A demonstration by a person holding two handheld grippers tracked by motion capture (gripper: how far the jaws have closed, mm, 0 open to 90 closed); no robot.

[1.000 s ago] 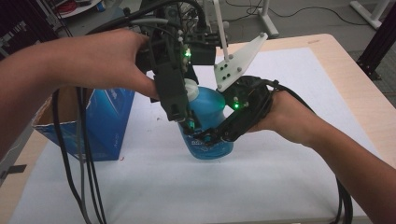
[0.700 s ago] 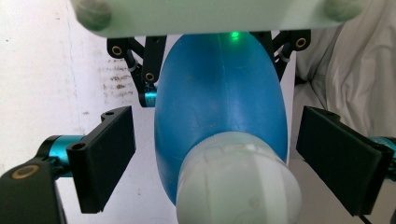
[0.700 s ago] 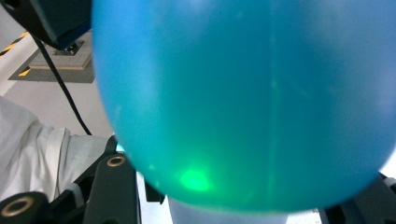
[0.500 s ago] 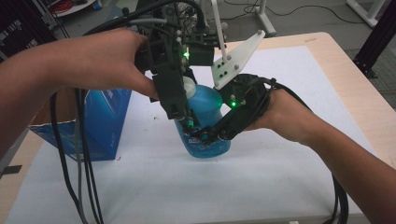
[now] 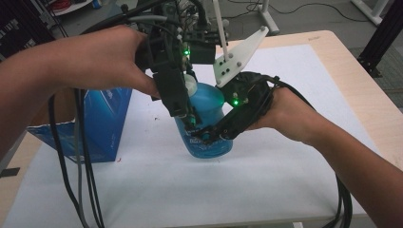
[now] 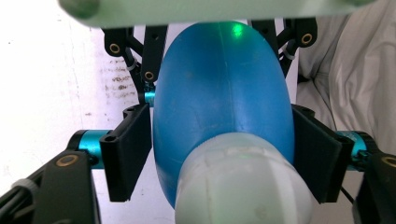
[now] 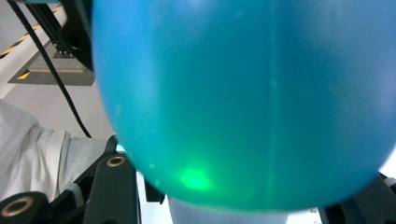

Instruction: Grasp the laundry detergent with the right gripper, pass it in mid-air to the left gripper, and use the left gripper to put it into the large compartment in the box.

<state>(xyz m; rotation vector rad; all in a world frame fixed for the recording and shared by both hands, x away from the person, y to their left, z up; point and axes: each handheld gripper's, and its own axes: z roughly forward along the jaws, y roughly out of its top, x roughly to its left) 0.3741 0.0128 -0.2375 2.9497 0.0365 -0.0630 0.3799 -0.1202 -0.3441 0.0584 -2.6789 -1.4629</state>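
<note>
Two grippers, left gripper (image 5: 190,124) and right gripper (image 5: 209,137), stay clamped on the blue bottle (image 5: 206,107) between their fingers; nothing shifts, its white cap (image 6: 240,184) still on.

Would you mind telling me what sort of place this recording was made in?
Probably a lab or workshop set up for recording manipulation, not a home. A wooden table bears a white sheet, cabled hand-held grippers work on a blue bottle, and stand legs and black frame posts stand on a grey floor behind.
</note>
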